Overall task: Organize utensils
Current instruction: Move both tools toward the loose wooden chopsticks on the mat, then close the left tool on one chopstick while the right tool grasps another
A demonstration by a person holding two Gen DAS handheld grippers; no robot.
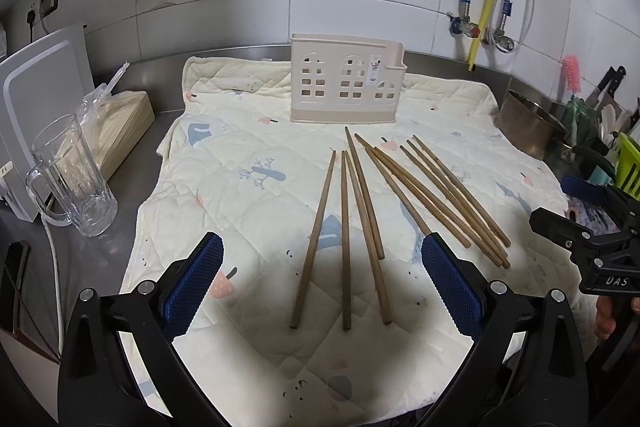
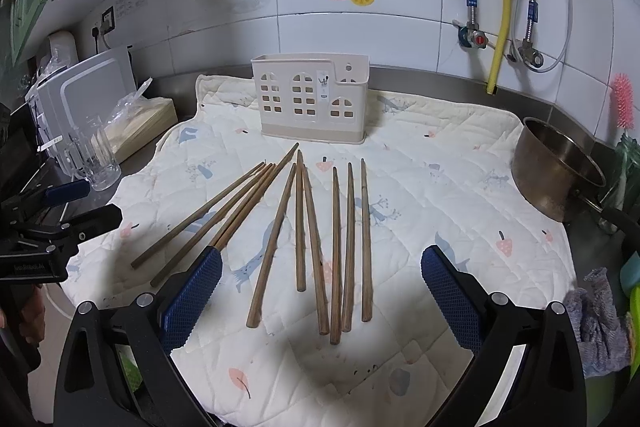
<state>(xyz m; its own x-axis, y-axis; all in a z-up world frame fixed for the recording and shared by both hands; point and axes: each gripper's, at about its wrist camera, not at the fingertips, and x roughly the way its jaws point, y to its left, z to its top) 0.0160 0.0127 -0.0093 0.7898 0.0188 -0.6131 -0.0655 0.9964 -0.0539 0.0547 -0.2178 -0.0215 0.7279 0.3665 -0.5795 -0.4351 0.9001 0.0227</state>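
Cataloguing by size, risks first, for you. Quilted mat [image 1: 248,147]: soft and wrinkled, so a closing pad may snag cloth. Utensil holder [image 2: 310,99]: upright at the mat's back, light-looking; a hard insertion may tip it. Chopsticks [image 2: 298,227]: ten, fanned, some touching; you may pinch two, or roll one aside. Left gripper [image 1: 322,281], right gripper [image 2: 320,291]: both spread wide, empty. Only the right view shows the steel pot's [image 2: 556,167] full side.

The holder [image 2: 311,99] interior is hidden behind its front wall.
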